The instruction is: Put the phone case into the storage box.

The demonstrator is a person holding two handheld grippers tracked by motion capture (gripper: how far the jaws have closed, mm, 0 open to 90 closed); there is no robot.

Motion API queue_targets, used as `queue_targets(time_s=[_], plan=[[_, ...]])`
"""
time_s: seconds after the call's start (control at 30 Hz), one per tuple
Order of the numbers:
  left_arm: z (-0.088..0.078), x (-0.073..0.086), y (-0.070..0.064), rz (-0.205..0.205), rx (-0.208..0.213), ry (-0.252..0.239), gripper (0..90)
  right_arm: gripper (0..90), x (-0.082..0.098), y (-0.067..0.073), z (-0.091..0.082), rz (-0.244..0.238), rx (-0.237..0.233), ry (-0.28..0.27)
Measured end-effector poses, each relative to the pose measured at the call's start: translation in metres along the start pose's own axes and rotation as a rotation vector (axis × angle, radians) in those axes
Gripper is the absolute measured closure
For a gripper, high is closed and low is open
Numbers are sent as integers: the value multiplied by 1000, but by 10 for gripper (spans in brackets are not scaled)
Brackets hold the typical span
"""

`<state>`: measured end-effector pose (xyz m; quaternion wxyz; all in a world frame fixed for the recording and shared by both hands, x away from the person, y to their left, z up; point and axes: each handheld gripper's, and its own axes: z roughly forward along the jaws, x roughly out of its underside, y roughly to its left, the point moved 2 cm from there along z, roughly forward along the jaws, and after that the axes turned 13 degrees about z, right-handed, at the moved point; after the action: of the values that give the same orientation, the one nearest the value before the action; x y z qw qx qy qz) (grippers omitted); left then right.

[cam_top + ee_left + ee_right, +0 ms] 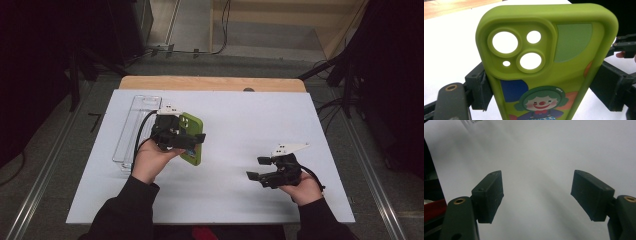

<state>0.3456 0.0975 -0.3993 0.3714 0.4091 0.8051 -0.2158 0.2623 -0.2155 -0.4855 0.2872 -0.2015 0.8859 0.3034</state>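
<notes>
A green phone case (pixel 544 75), printed with a clown and pierced by camera holes, sits clamped by its two long edges in the left claw (pixel 186 140), held over the white bench (pixel 240 125) left of centre. At its nine o'clock lies a clear plastic tray (pixel 131 130). The right claw (pixel 261 168), toward four o'clock, hovers with jaws wide apart, holding nothing.

- A wooden table (pixel 212 83), its bare edge showing at the far side
- A white sheet (pixel 240 125) covers nearly all of the tabletop and reaches the near edge
- A clear plastic tray (pixel 131 131) lies on the sheet at its left, long side running away from the person
</notes>
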Motion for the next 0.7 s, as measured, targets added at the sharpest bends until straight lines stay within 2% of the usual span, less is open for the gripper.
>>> queue_targets(time_s=[0.23, 0.7], plan=[[-2, -3, 3, -6, -3, -6, 166, 241, 7, -6, -1, 16, 4, -2], [-11, -14, 22, -23, -30, -17, 166, 241, 19, -16, -5, 42, 21, 1]])
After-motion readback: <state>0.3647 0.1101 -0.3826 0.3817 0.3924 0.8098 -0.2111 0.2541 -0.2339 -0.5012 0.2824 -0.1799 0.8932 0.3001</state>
